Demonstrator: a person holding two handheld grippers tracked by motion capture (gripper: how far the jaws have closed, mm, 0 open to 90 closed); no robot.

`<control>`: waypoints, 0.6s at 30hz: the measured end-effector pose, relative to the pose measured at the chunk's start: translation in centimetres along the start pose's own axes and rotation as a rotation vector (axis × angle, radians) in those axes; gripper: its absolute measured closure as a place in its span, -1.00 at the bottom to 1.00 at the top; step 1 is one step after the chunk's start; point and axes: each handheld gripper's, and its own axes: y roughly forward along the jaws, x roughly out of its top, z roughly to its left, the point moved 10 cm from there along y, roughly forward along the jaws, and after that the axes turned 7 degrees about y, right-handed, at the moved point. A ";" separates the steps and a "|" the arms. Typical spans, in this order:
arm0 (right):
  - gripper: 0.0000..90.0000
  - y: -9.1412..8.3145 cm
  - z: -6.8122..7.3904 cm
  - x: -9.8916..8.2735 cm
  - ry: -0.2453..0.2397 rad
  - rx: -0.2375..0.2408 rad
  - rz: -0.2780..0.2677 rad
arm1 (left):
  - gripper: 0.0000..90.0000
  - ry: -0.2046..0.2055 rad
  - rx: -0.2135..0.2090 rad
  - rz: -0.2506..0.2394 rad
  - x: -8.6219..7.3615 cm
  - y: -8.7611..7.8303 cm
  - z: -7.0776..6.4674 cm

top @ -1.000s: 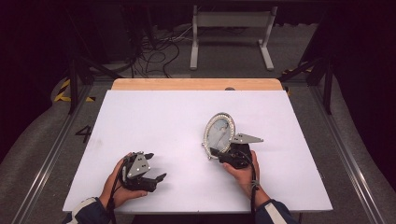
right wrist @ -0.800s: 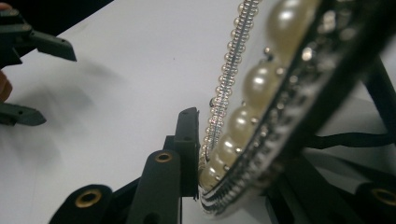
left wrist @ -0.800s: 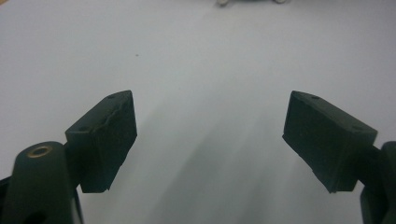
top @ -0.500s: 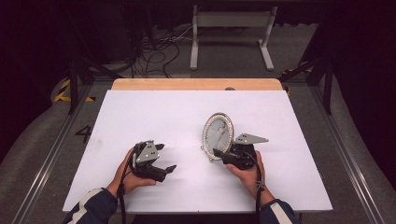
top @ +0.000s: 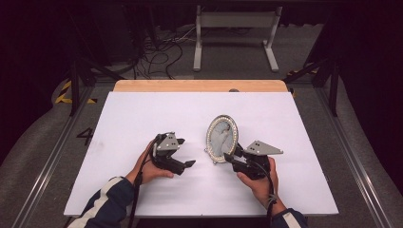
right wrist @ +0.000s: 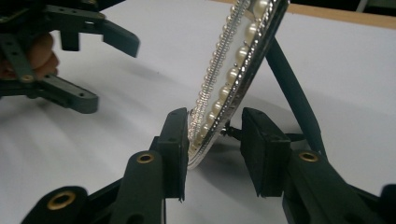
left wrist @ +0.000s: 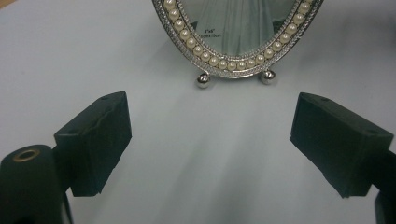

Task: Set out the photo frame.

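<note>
Oval pearl-rimmed picture frame (top: 222, 138) upright on white tabletop (top: 142, 118), lower edge between jaws of right gripper (right wrist: 214, 140), clamping unconfirmed, left gripper (left wrist: 210, 140) released, facing frame.

floor marking: a dark number "4" (top: 86, 136) on the grey floor just left of the white tabletop (top: 142, 114).
frame insert: small dark print reading about "4"x6"", with a smaller line under it too blurred to read, on the paper inside the oval silver picture frame edged with pearl beads (left wrist: 212, 31).
</note>
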 end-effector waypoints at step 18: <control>0.67 2.2 0.0 0.3 0.078 0.011 -0.082 | -0.66 -0.019 -0.055 -0.016 2.1 4.5 1.3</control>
